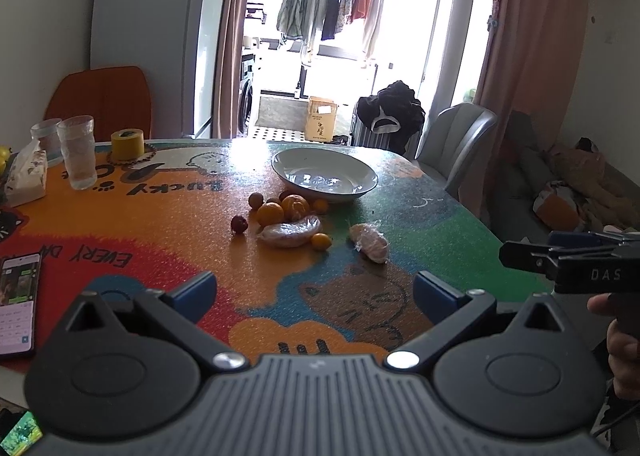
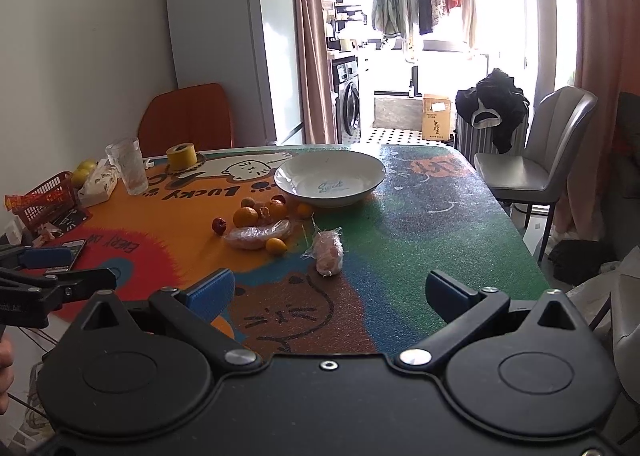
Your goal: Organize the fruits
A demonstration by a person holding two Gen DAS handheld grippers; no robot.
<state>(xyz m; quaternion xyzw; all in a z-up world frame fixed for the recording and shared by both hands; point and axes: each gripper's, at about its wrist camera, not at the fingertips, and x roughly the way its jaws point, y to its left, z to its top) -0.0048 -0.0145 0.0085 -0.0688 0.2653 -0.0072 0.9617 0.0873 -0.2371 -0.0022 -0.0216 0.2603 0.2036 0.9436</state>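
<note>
While both grippers — left gripper [image 1: 314, 292], right gripper [image 2: 330, 292] — hover wide open and empty, loose oranges [image 2: 260, 215] and two plastic-wrapped fruits [image 2: 329, 252] lie just before the white bowl [image 2: 330, 179]; drinking glass [image 2: 130, 169] and yellow tape roll [image 2: 181, 155] stand well left of it, nothing between.

On the table mat [image 1: 168, 223] I read "LUCKY", upside down from where I stand, printed in dark letters just beside a paw print; it shows in both wrist views. Nearer to me on the same mat I make out "EVERY DA", also upside down, the rest cut off by the phone [image 1: 18, 304]. The phone's screen shows text, too small for me to read. Inside the bowl [image 2: 362, 167] there is a blue script word that looks like "Sweet". The right tool [image 1: 520, 254] carries white letters "DAS" on its black side, cut off at the picture's edge. The box [image 2: 436, 117] on the floor bears a label and dark characters I cannot read.
</note>
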